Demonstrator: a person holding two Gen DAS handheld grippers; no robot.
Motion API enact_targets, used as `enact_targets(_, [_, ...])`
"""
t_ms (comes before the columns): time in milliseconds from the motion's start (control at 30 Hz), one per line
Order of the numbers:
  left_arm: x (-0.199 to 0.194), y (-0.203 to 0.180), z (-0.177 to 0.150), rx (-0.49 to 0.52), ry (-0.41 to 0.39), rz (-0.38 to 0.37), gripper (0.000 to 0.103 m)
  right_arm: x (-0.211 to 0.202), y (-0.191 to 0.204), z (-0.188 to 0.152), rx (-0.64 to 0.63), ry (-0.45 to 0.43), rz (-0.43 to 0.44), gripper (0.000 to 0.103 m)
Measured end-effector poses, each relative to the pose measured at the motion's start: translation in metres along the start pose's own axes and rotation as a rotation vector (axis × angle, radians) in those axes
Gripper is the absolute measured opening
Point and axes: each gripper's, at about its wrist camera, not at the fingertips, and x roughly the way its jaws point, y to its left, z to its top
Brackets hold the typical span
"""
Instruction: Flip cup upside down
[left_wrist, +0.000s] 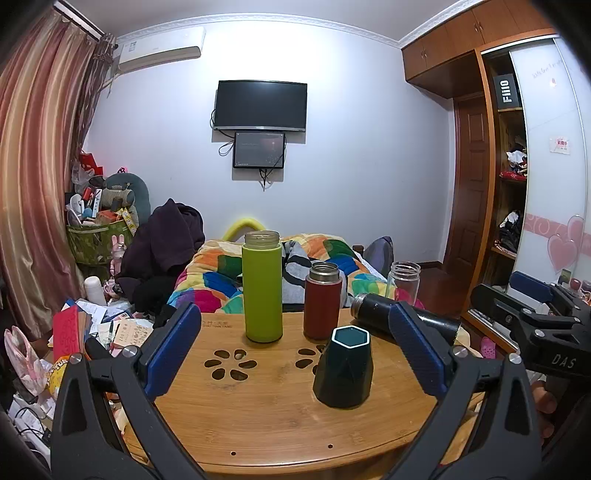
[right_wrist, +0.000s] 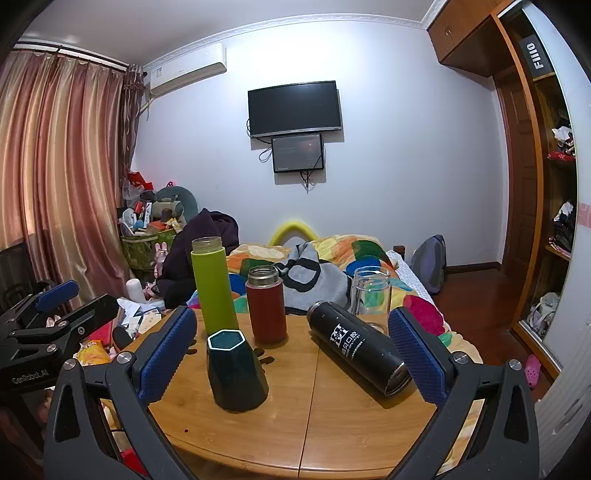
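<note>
A dark green faceted cup (left_wrist: 343, 367) with a white hexagonal rim stands on the round wooden table (left_wrist: 258, 417), narrow end up. It also shows in the right wrist view (right_wrist: 236, 373). A black bottle (right_wrist: 360, 349) lies on its side, also seen in the left wrist view (left_wrist: 406, 317). My left gripper (left_wrist: 295, 350) is open and empty, held above the table's near edge. My right gripper (right_wrist: 291, 350) is open and empty, with the black bottle's base near its right finger (right_wrist: 417, 358).
A tall green bottle (left_wrist: 262, 288), a red flask (left_wrist: 321, 301) and a clear glass jar (left_wrist: 404, 282) stand at the table's far side. A bed with a colourful quilt (left_wrist: 221, 273) lies behind. Clutter covers the floor on the left (left_wrist: 92, 332). A wardrobe (left_wrist: 509, 166) stands at right.
</note>
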Motion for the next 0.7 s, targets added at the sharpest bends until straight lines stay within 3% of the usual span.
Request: enact_targets(700, [0.0006, 0.0016, -0.0002, -0.008, 0.016, -0.016, 0.103, -0.0004, -0.0001, 0.0002, 0.001, 0.000, 0.002, 0.103])
